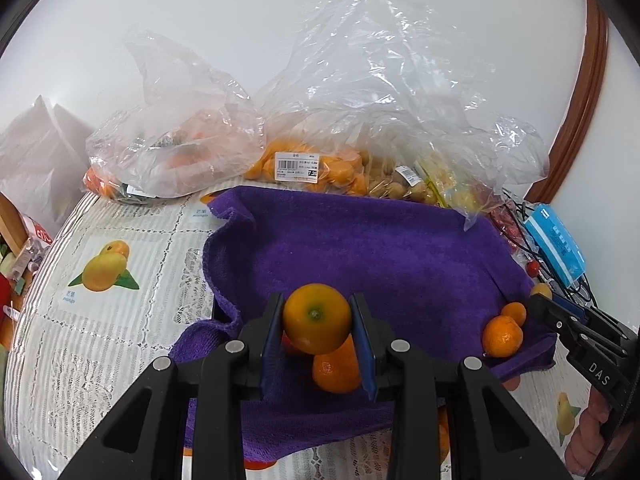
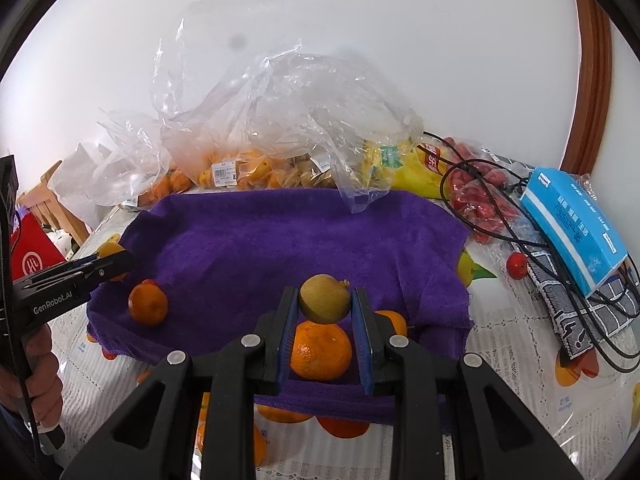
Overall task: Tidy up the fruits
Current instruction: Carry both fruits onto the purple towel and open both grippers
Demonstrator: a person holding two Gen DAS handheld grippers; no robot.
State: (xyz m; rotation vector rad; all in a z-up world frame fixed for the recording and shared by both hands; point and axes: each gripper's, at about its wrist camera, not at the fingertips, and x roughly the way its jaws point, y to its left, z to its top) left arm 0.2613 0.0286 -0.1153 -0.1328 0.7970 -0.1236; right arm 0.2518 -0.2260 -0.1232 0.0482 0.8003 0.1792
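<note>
Fruits are being gathered onto the purple towel [image 1: 360, 248] spread on the surface [image 1: 100, 320], which likely serves as a soft staging area so round pieces do not roll off. The left tool [image 1: 317, 320] is clamped narrow on a small orange citrus [image 1: 317, 318], stem end facing the camera, held just above another orange [image 1: 336, 368] lying on the towel. The right tool [image 2: 325, 308] is squeezed tight on a small yellow-green round fruit [image 2: 325, 298], held over a mandarin [image 2: 320, 352] on the towel, with a further small orange fruit [image 2: 394, 320] just beside it. Both pieces are pinched across their widest part, which probably keeps them from slipping. In the right view a lone mandarin [image 2: 147, 305] rests near the towel's left edge, close to the left tool's tip.

Behind the towel, clear plastic bags [image 1: 360, 112] hold the unsorted stock: small orange fruits and brownish ones, each bag with a white price sticker [image 1: 296, 166] bearing a barcode, print too small to read. A banana bunch [image 2: 404, 172] and a bag of small red fruits [image 2: 476, 200] lie to the right, and one red fruit [image 2: 517, 265] sits loose on the surface. A blue tissue box [image 2: 576, 216] carries white lettering I cannot make out.

The tablecloth [image 1: 72, 360] shows printed mangoes captioned "mango". The tool bodies read "DAS" [image 1: 599, 374] and "GenRobot.AI" [image 2: 52, 303].
</note>
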